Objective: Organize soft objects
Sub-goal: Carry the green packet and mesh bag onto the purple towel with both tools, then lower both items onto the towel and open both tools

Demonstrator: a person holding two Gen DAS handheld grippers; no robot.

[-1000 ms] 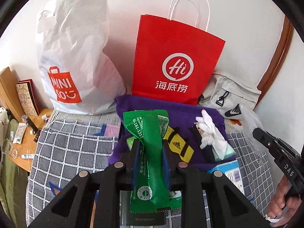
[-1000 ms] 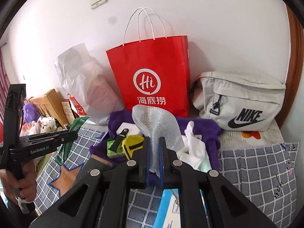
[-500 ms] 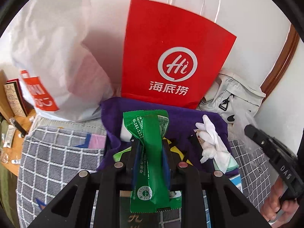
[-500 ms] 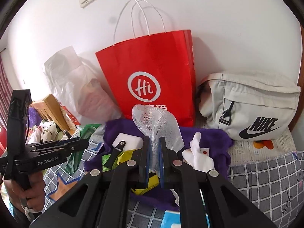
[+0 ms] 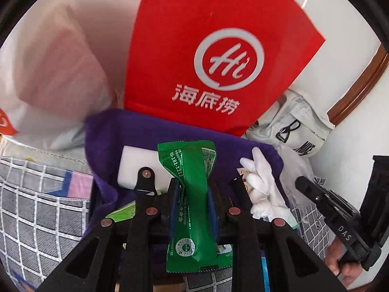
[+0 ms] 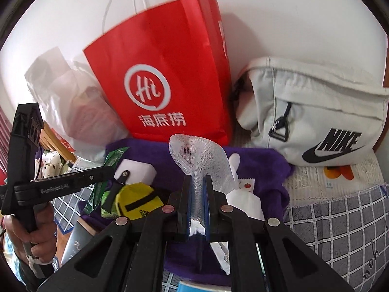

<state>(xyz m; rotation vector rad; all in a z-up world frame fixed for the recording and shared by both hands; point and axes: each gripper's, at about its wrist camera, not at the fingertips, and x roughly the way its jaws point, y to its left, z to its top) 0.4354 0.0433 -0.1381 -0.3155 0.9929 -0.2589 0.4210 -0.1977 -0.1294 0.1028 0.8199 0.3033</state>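
My left gripper (image 5: 193, 189) is shut on a green snack packet (image 5: 192, 194), held upright in front of the red paper bag (image 5: 211, 56). My right gripper (image 6: 197, 182) is shut on a white foam net sleeve (image 6: 201, 155), also facing the red paper bag (image 6: 160, 80). A purple towel (image 5: 136, 131) lies under both, carrying a white sponge block (image 5: 138, 163), a white glove (image 5: 262, 185) and a yellow and black pouch (image 6: 138, 199). The left gripper also shows in the right wrist view (image 6: 107, 170), and the right one in the left wrist view (image 5: 301, 182).
A white plastic bag (image 5: 48, 73) stands left of the red bag and a grey Nike pouch (image 6: 316, 119) to its right, all against the white wall. A grey checked bedspread (image 6: 340, 219) covers the bed. A wooden bedside table (image 6: 60, 146) is at far left.
Both grippers have moved forward toward the red bag, which now looms larger in both views. Each still holds the same item.
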